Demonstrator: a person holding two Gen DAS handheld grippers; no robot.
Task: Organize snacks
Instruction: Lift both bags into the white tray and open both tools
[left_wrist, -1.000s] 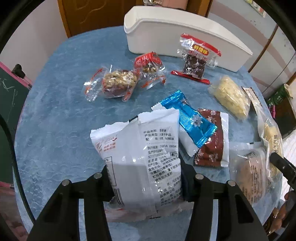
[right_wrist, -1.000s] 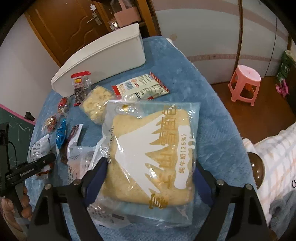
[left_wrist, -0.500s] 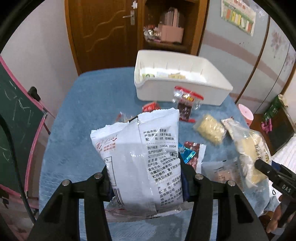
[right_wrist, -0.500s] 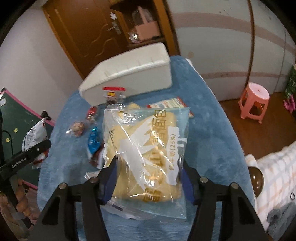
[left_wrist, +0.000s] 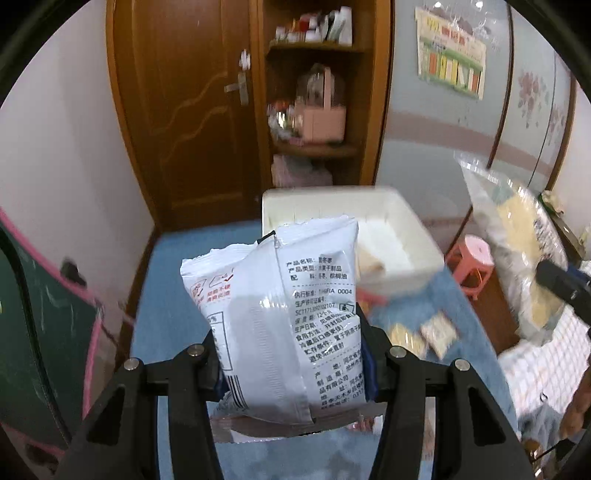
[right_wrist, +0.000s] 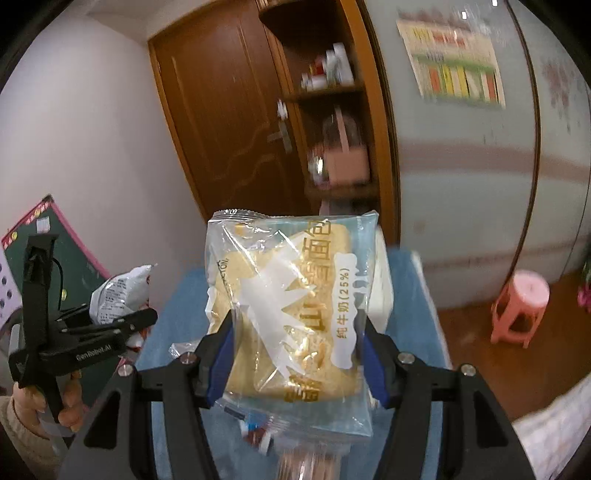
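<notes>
My left gripper (left_wrist: 291, 332) is shut on a white snack packet (left_wrist: 280, 302) with black print, held upright high above the blue tablecloth (left_wrist: 177, 280). Behind the packet sits the open white bin (left_wrist: 391, 221). My right gripper (right_wrist: 295, 339) is shut on a clear bread bag (right_wrist: 295, 295) with gold lettering, its blue pads pressing both sides. In the left wrist view, the bread bag (left_wrist: 517, 236) hangs at the right edge. The right wrist view shows the left gripper (right_wrist: 122, 321) with the white packet (right_wrist: 118, 291) at the left, held by a hand.
Small loose snacks (left_wrist: 417, 332) lie blurred on the cloth in front of the bin. A pink stool (right_wrist: 521, 299) stands on the floor to the right of the table. A green chalkboard (left_wrist: 37, 332) leans at the left. A wooden door and shelves stand behind.
Both grippers have risen well above the table with their packets, and both views have tilted up toward the door. The right jaws narrowed onto the bread bag.
</notes>
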